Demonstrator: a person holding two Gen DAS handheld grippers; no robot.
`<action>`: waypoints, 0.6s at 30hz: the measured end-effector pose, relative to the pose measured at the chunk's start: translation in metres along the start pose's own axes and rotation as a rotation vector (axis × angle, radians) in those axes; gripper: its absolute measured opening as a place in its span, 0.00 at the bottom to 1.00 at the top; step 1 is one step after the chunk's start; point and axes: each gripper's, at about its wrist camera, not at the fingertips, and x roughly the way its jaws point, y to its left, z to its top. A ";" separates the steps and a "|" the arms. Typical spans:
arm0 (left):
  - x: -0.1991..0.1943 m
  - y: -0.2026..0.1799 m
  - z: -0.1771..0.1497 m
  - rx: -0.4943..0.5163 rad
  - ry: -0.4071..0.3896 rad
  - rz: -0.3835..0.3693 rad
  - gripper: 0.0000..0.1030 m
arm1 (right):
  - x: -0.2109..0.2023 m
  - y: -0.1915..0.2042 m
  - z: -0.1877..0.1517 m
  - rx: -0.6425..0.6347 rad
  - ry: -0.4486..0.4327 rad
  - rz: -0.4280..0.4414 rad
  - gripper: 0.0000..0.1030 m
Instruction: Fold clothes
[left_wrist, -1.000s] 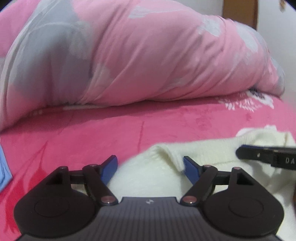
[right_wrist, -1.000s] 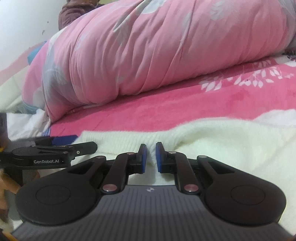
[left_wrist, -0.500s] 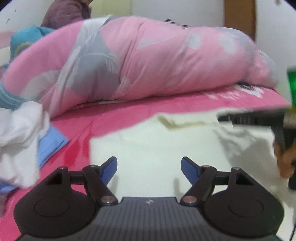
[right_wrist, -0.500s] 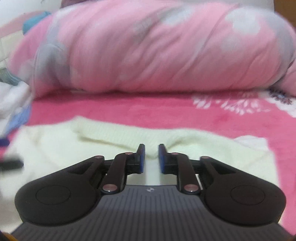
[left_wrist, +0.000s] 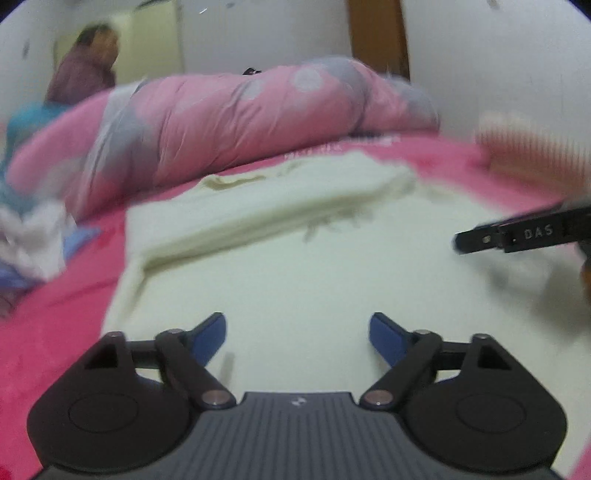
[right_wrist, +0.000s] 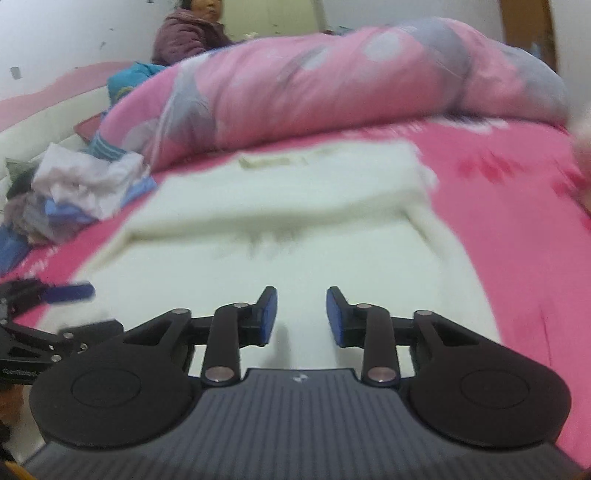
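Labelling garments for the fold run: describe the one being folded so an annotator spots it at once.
Start at the bed with the bright pink sheet and the rolled pink quilt along its far side. In front of the quilt lies the cream sweater, spread flat with one band folded across it. The crumpled white and blue clothes pile sits apart, off to one side.

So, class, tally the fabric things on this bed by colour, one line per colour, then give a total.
Cream: 1, the folded sweater
Pink: 2, the rolled quilt and the bedsheet
White: 1, the crumpled cloth
Light blue: 1, the garment under that cloth
Teal: 1, the bundle behind the quilt
Total: 6
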 end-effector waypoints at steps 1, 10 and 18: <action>0.001 -0.008 -0.004 0.028 -0.005 0.026 0.88 | 0.002 -0.002 -0.015 -0.015 -0.022 -0.018 0.36; 0.012 0.021 -0.002 -0.156 0.067 -0.044 1.00 | 0.006 -0.006 -0.015 -0.001 -0.023 -0.013 0.46; 0.008 0.020 -0.007 -0.155 0.065 -0.043 1.00 | 0.003 -0.004 -0.017 -0.006 -0.026 -0.018 0.46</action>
